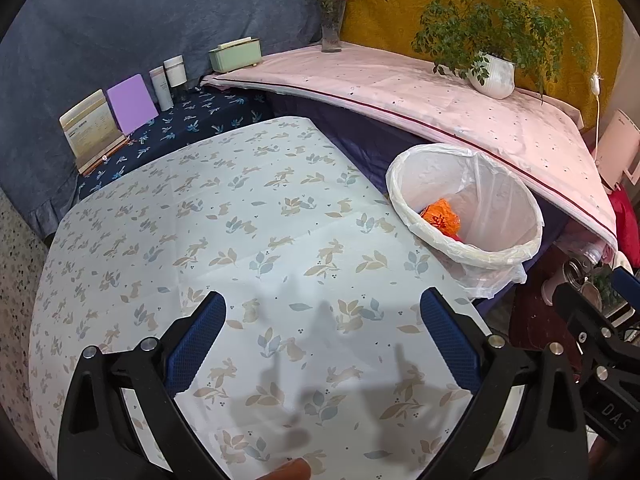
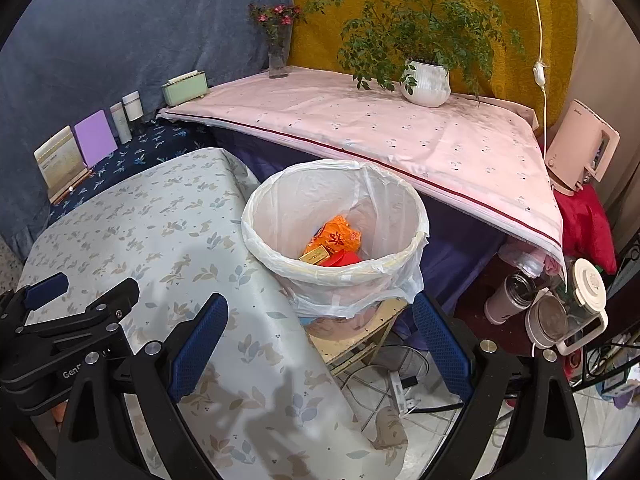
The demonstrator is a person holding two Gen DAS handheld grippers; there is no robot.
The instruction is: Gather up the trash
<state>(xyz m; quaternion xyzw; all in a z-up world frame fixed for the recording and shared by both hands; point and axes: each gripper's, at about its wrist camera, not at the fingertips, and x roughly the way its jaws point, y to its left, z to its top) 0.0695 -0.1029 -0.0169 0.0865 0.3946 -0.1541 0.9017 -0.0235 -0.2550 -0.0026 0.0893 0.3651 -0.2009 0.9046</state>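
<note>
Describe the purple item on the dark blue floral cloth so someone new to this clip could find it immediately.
Start at the table with the rabbit-print cloth; behind its far left edge runs a lower ledge in dark blue floral cloth. A row of items leans against the blue backdrop there, and the purple board stands second from the left, between a cream card and a white bottle. It is the only plain, unprinted purple rectangle.

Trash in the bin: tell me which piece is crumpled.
The orange wrapper. It is scrunched and wrinkled, lying behind the flat gold box and the smooth red piece in the bin.
</note>
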